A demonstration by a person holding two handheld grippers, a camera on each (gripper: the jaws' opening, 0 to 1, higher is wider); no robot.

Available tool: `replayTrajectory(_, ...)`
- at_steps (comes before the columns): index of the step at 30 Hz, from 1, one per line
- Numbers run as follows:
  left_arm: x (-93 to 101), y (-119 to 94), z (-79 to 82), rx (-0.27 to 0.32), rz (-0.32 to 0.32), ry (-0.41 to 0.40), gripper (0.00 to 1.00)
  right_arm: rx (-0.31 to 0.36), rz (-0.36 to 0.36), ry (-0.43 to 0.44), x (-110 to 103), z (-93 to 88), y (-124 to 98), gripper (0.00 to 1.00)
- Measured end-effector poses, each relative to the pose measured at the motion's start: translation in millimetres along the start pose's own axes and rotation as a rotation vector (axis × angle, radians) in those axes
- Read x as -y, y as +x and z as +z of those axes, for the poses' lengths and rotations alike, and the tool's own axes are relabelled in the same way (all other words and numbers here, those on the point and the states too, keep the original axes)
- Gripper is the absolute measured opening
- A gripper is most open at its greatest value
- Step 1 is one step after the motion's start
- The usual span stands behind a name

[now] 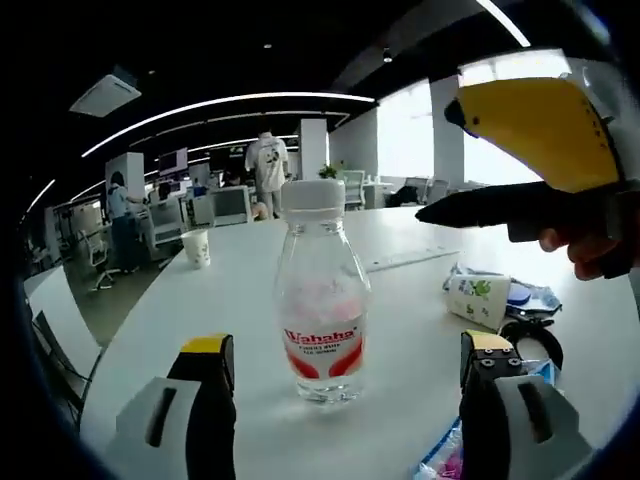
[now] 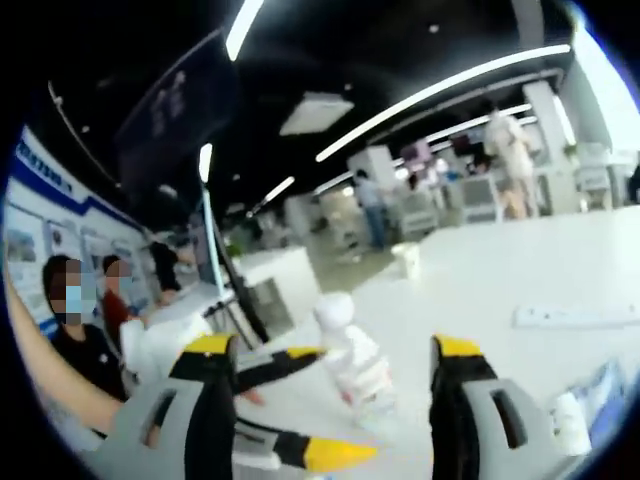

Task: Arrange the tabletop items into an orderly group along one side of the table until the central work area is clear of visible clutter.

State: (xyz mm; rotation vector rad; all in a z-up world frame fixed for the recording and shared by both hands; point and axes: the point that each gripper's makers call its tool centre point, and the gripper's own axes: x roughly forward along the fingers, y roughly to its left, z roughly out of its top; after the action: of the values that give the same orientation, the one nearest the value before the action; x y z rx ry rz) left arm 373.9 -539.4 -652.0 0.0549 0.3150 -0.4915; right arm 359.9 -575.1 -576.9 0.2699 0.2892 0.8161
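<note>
Left hand-held gripper (image 1: 340, 385) spread wide, the bottle (image 1: 320, 300) upright on the bench (image 1: 200, 330) between its jaws, untouched. Right hand-held gripper (image 2: 335, 400) wide too, bottle ahead. Risk: close off-centre and that tall, light bottle likely tips over.

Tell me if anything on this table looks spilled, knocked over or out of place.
Nothing spilled. The water bottle stands upright and capped. The small carton lies on its side among loose packets beside the scissors, an untidy cluster.

person in white shirt (image 1: 266, 160) standing, back turned | 2 seated people (image 2: 90, 330) | ceiling light strips (image 1: 225, 102)
</note>
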Motion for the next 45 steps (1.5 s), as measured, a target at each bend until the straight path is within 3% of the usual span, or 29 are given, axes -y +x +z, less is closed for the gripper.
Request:
replayTrajectory(5, 7.1, -5.6, -7.0, -0.037, -0.043, -0.004, 1.00, -0.030, -0.029, 0.015, 3.4, -11.5, -12.3, 0.89)
replayTrajectory(7, 9.3, -6.8, -8.9, -0.048, -0.053, -0.008, 1.00, -0.046, -0.054, 0.069, 8.0, -18.2, -17.4, 0.94)
replayTrajectory(11, 16.0, -9.9, -8.1, -0.054, -0.081, -0.025, 1.00, -0.051, -0.089, 0.069, 15.5, -21.7, -27.8, 0.96)
replayTrajectory(27, 22.0, -32.2, -1.5, -0.077, -0.137, -0.015, 1.00, -0.029, -0.158, 0.082, 31.6, -12.8, -66.5, 0.95)
replayTrajectory(32, 20.7, -42.1, -7.0, -0.096, -0.144, -0.005, 1.00, -0.036, -0.178, 0.086, 35.8, -15.7, -82.7, 0.92)
replayTrajectory(45, 23.5, -70.8, -9.9, -0.107, -0.164, -0.007, 1.00, -0.030, -0.192, 0.072, 26.3, -18.1, -111.0, 0.92)
